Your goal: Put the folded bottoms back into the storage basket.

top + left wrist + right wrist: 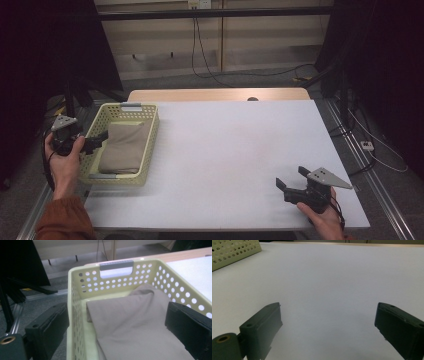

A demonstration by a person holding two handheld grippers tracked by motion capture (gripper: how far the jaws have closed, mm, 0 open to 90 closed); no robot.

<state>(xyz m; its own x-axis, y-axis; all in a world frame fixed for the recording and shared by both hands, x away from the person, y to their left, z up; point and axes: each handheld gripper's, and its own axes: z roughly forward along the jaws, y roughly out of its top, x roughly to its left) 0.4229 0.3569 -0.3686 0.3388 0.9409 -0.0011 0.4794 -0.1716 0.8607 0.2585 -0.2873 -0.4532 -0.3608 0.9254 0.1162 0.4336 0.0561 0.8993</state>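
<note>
A pale yellow perforated basket (150, 140) sits at the left side of the white table (230, 150) and holds a folded beige cloth (125, 146). My left gripper (98, 139) is open at the basket's left wall; in the left gripper view the basket wall (75, 322) runs between the jaws, one jaw outside and one over the cloth (135, 325). Over the table's near right corner, my right gripper (291, 177) stands open with nothing between its jaws. In the right gripper view (327, 322) a corner of the basket (232, 251) shows far left.
A wooden table edge (220, 94) runs behind the white top. Cables (210, 70) trail across the floor beyond it. Dark frames and curtains stand at both sides. A metal rail (372, 185) runs along the table's right side.
</note>
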